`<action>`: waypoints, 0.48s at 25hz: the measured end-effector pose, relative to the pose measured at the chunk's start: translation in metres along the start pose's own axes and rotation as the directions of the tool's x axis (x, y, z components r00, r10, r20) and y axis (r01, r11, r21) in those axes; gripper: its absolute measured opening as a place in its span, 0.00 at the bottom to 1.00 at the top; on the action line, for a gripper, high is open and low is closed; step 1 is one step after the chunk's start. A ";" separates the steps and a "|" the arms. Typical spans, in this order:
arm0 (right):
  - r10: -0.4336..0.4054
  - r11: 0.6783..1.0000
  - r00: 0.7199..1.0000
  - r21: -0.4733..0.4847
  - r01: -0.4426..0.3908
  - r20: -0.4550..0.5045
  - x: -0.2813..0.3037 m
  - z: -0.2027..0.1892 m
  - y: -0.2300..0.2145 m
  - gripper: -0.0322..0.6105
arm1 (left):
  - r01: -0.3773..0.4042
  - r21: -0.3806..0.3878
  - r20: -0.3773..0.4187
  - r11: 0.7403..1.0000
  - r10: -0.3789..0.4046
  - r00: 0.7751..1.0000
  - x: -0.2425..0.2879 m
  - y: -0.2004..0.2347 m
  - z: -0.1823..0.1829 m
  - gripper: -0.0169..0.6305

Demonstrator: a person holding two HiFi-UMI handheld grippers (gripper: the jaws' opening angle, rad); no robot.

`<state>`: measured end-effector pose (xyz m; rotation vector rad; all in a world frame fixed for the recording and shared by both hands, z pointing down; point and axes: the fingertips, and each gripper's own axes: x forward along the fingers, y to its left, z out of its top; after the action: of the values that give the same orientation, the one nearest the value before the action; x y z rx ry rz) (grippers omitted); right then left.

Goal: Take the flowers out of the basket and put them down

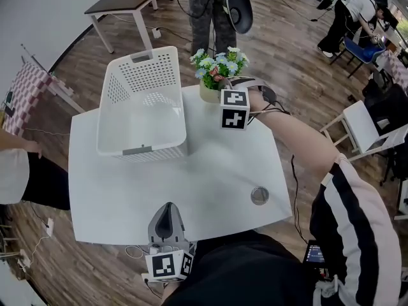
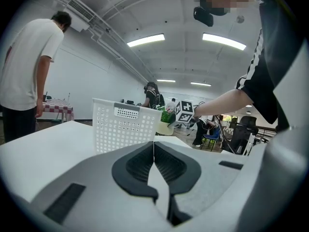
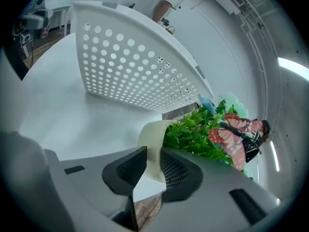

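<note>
A cream pot (image 1: 208,94) of green leaves and small pale flowers (image 1: 220,64) is at the table's far edge, just right of the white perforated basket (image 1: 143,57). My right gripper (image 1: 222,85) is shut on the pot's rim. In the right gripper view the rim (image 3: 152,134) lies between the pads (image 3: 174,170), with leaves (image 3: 198,134) and a red butterfly ornament (image 3: 231,138) beyond. The basket looks empty. My left gripper (image 1: 167,208) rests at the table's front edge, shut with nothing in it (image 2: 153,146).
The white table (image 1: 210,171) has a small round metal disc (image 1: 259,195) near its front right. A person (image 1: 213,11) stands just behind the pot, another (image 1: 16,171) at the left. White chairs (image 1: 363,129) are on the right.
</note>
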<state>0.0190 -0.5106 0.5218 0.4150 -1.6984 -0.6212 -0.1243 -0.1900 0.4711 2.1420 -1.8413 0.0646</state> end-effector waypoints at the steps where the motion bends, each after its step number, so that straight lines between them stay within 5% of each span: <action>1: 0.003 1.000 1.000 0.002 -0.003 -0.003 0.003 -0.001 0.002 0.20 | -0.003 -0.002 -0.002 1.000 0.003 1.000 0.000 0.001 -0.001 0.04; 12: 0.031 0.999 0.999 0.010 -0.031 -0.036 0.024 -0.014 0.023 0.20 | -0.023 -0.010 -0.023 1.000 0.023 0.999 -0.005 0.003 -0.008 0.04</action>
<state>0.0284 -0.5090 0.5565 0.4035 -1.6707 -0.5800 -0.1268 -0.1831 0.4785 2.1044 -1.8496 0.0841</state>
